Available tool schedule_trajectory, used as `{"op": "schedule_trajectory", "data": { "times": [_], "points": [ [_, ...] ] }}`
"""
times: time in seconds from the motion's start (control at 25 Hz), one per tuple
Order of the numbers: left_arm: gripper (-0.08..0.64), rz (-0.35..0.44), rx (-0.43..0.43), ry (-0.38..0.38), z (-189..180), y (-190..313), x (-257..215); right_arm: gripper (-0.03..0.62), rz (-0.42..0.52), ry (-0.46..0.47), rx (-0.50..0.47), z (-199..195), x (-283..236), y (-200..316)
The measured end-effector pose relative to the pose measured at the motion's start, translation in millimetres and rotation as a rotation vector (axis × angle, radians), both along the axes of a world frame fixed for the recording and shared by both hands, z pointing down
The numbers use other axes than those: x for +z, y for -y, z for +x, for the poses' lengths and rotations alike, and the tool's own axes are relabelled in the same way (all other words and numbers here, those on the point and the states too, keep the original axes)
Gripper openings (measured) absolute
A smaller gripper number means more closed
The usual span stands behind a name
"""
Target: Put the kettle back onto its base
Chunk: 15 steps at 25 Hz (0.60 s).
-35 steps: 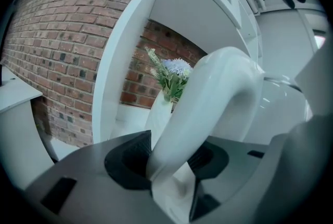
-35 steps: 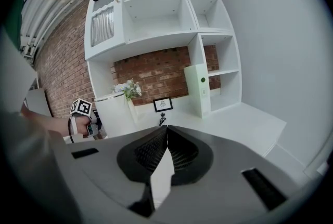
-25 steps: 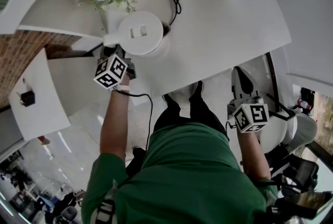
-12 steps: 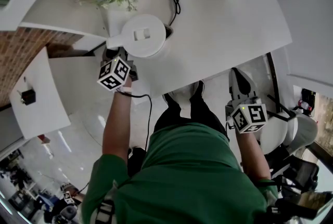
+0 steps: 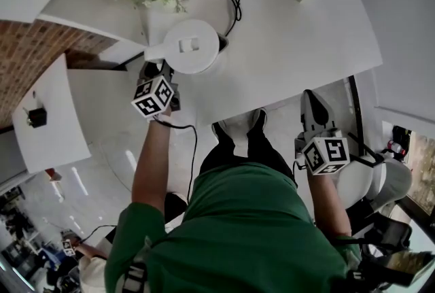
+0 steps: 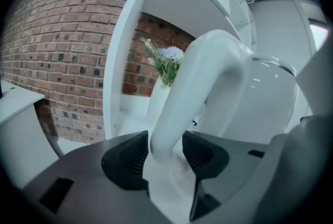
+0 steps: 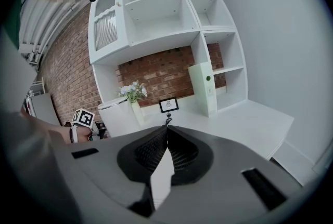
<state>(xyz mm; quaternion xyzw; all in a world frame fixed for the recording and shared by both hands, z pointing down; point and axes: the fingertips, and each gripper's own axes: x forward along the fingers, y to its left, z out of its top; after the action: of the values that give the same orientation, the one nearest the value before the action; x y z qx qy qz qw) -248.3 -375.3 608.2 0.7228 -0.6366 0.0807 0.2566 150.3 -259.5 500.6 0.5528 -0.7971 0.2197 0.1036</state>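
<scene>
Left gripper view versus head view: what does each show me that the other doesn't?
Only the left gripper view: the left tongs shut on the kettle handle, pads pressing both its sides. Only the head view: the kettle lid from above, the black cord on the counter behind it, and the right tongs held off the counter beside the person. Both: the kettle, the flowers and the brick wall.

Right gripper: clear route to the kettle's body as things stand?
Probably yes. Bare counter lies between the right gripper and the kettle, with nothing blocking. But its jaws are shut and it hangs off the counter's edge; the left gripper clamps the handle.
</scene>
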Motion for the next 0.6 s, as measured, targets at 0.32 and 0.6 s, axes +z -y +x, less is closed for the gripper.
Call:
{"op": "schedule_trajectory", "data": {
  "times": [0.32,0.6],
  "points": [
    [0.196,-0.080,-0.061,-0.087,5.1,-86.2,15.6,0.021,0.028,0.001,-0.012,2.7,-8.9,1.9],
    [0.162,0.060,0.023,0.001,4.4,-108.6,-58.5,0.021,0.074,0.008,-0.032,-1.7,-22.6,9.2]
  ]
}}
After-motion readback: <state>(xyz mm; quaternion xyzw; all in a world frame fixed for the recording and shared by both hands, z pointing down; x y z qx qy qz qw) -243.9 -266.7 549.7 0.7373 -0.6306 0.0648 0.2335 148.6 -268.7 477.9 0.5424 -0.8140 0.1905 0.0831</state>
